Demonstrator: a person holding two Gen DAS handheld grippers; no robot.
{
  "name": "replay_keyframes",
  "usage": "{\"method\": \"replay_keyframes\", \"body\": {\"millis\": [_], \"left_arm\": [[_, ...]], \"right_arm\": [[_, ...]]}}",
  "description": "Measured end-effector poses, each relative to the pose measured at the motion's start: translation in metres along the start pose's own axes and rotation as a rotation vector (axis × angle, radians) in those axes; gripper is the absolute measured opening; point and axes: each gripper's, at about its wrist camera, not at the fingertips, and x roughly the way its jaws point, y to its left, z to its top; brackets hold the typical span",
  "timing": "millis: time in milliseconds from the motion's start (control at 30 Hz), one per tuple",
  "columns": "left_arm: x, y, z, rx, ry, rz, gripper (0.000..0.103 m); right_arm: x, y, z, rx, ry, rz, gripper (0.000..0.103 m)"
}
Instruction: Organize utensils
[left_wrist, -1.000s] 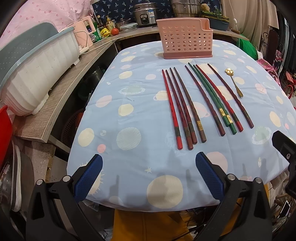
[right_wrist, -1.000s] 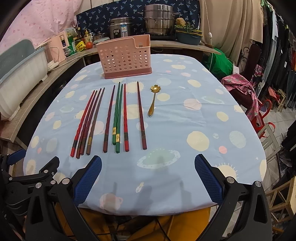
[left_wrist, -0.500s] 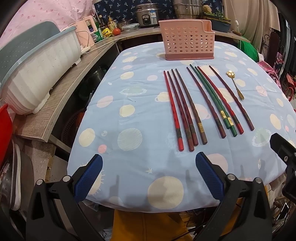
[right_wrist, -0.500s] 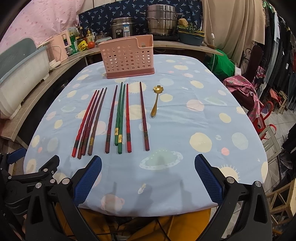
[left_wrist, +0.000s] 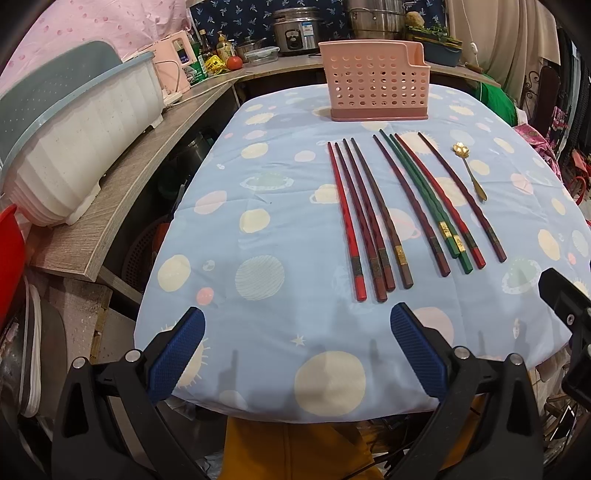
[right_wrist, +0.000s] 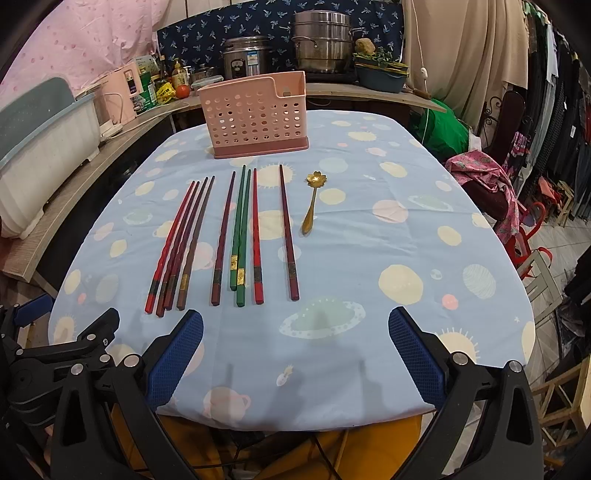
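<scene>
Several red, maroon and green chopsticks (left_wrist: 406, 210) (right_wrist: 236, 232) lie side by side on the blue planet-print tablecloth (left_wrist: 258, 206). A gold flower-bowl spoon (left_wrist: 469, 170) (right_wrist: 313, 201) lies to their right. A pink perforated utensil holder (left_wrist: 375, 90) (right_wrist: 255, 114) stands upright at the far end. My left gripper (left_wrist: 295, 350) is open and empty over the near table edge, left of the chopstick ends. My right gripper (right_wrist: 295, 350) is open and empty, just short of the chopstick ends.
A white and grey dish rack (left_wrist: 70, 147) sits on the wooden side counter (left_wrist: 122, 192) at left. Pots, a rice cooker (right_wrist: 245, 57) and bottles stand behind the table. A chair with clothes (right_wrist: 491, 177) is at right.
Both grippers have edged slightly forward toward the table; the utensils sit a bit lower and nearer in both views. Nothing on the table has moved.
</scene>
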Motion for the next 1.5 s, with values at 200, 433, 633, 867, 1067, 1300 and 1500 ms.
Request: {"method": "replay_keyframes", "body": {"millis": [200,433,633,867,1067,1300,1500], "left_arm": [[0.0004,0.0006,-0.0009,-0.001,0.001,-0.001,0.096],[0.0005,0.0007,-0.0009,-0.001,0.002,-0.001,0.096],[0.0009,0.0012,-0.0013,-0.002,0.003,0.0,0.096],[0.0023,0.0022,-0.0018,-0.004,0.005,0.0,0.096],[0.0033,0.0024,-0.0021,-0.004,0.004,0.002,0.096],[0.004,0.0037,-0.0021,-0.006,0.007,0.003,0.096],[0.0041,0.0043,-0.0021,-0.006,0.008,0.002,0.096]], "right_arm": [[-0.0001,0.0,-0.0006,0.001,0.001,0.001,0.096],[-0.0002,0.0003,-0.0012,0.001,0.001,0.002,0.096],[-0.0002,0.0003,-0.0012,0.002,0.001,0.002,0.096],[-0.0001,0.0008,-0.0021,0.002,0.001,0.001,0.096],[0.0,0.0006,-0.0019,0.002,0.001,0.002,0.096],[0.0002,0.0008,-0.0024,0.003,0.001,0.002,0.096],[0.0003,0.0004,-0.0024,0.003,0.002,0.003,0.096]]}}
